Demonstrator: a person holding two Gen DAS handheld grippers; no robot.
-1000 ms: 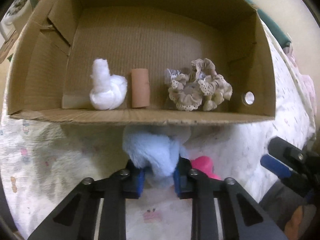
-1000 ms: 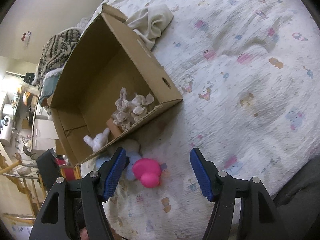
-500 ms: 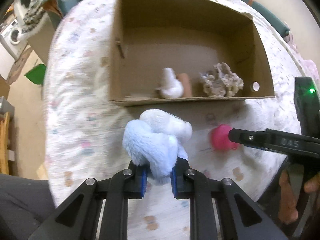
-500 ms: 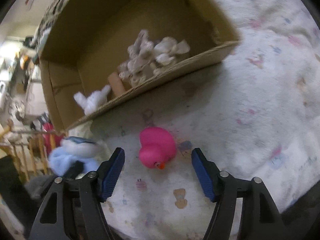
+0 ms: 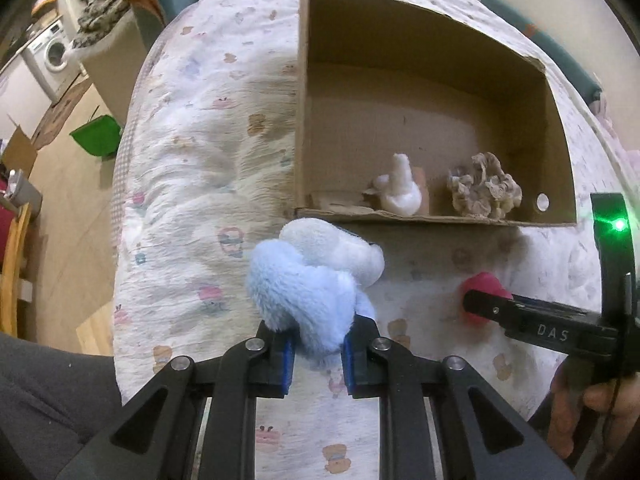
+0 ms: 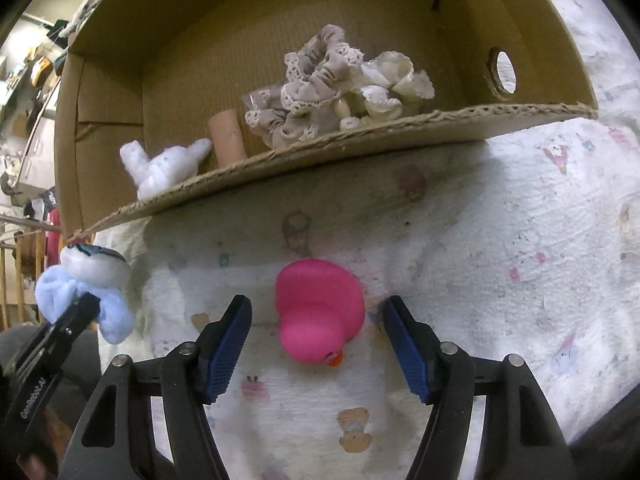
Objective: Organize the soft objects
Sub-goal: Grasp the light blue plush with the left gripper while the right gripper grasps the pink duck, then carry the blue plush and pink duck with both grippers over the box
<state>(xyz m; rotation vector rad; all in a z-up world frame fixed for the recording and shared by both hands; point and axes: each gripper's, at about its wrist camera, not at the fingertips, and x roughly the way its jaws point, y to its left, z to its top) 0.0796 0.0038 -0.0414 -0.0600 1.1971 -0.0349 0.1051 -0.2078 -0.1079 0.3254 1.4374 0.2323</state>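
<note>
My left gripper point(image 5: 318, 354) is shut on a light blue and white plush toy point(image 5: 312, 280), held up over the bedspread in front of the cardboard box point(image 5: 432, 218); the same plush toy point(image 6: 86, 292) shows at the left of the right wrist view. A pink rubber duck point(image 6: 320, 312) lies on the bedspread between the fingers of my right gripper point(image 6: 318, 354), whose jaws are closing with a gap still on each side of the duck. In the left wrist view the pink duck point(image 5: 482, 284) is partly hidden by the right gripper's finger. Inside the box lie a white fluffy toy point(image 6: 164, 170), a tan roll point(image 6: 226, 136) and beige lace scrunchies point(image 6: 332, 84).
The bedspread point(image 5: 192, 184) with small cartoon prints covers a rounded bed that drops off at the left to a wooden floor point(image 5: 64, 176). A green bin point(image 5: 98, 136) and a washing machine point(image 5: 50, 54) stand beyond. A person's hand point(image 5: 600, 404) holds the right gripper.
The left gripper has lifted the plush toy and drawn back from the box. The right gripper has come down around the pink duck, and its jaws have narrowed a little.
</note>
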